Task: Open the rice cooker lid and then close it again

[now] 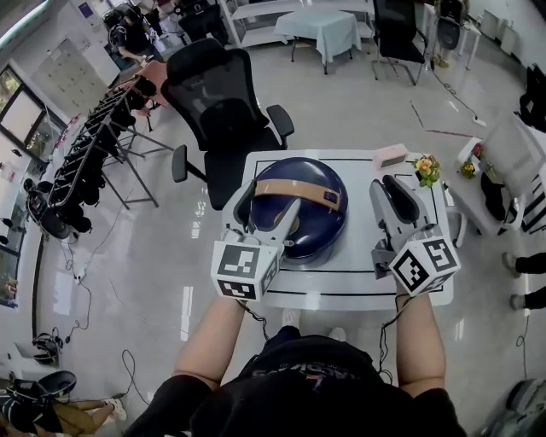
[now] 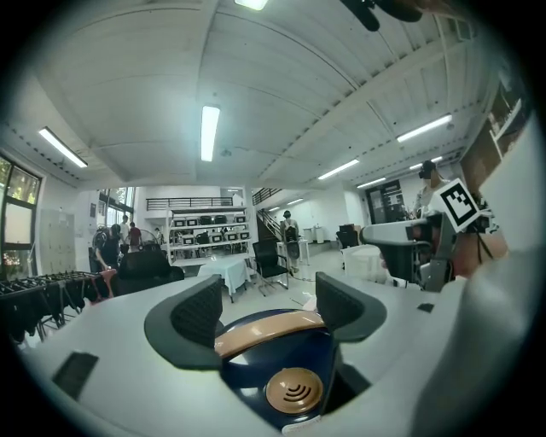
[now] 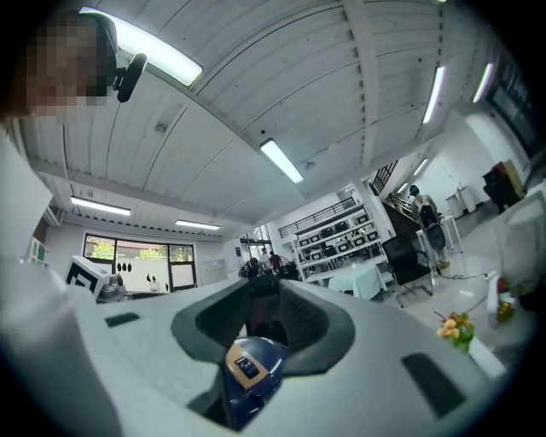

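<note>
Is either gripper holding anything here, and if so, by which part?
Nothing is held. The left gripper hangs open over the rice cooker, jaws apart and not gripping its tan handle. The right gripper, beside it, has nothing between its jaws.

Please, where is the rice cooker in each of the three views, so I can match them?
Head view: cooker at centre.
Left gripper view: cooker at bottom centre.
Right gripper view: cooker at bottom, just left of centre.
Shared landmark: the cloth-covered table far behind it, in all three.
</note>
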Demonstrator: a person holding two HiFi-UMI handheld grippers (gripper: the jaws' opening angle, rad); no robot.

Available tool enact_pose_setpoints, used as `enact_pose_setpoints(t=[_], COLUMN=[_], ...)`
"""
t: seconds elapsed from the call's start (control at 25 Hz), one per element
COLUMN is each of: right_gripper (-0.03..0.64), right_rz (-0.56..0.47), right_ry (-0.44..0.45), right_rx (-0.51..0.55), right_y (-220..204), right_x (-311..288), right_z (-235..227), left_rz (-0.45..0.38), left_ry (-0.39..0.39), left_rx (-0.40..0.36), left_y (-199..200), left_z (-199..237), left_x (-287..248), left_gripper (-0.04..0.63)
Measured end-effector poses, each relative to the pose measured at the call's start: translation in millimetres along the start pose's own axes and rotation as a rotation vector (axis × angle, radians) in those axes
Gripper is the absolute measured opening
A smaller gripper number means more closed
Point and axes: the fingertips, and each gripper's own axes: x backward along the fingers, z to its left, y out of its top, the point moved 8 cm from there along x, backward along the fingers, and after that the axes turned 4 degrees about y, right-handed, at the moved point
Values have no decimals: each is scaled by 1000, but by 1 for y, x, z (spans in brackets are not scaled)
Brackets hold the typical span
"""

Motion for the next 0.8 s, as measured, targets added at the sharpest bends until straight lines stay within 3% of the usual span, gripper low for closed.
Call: enact_pose_setpoints(t=[0.28,0.4,0.8], right_gripper=[8,2,2], right_rz=[15,20,75], right_ry=[-57,-64,-76], right_rx=[26,27,29], right_y=[-4,-6,-21], right_x=[-22,-30,-52], right_z=[6,9,24], left_rz=[7,22,85], left_ry=[-65,-105,-266], left_rx=[8,-16,-255], left_y=[-9,-13,-28], left_z=[24,31,32], left_x=[-19,-25,-43], left_gripper=[333,333,336])
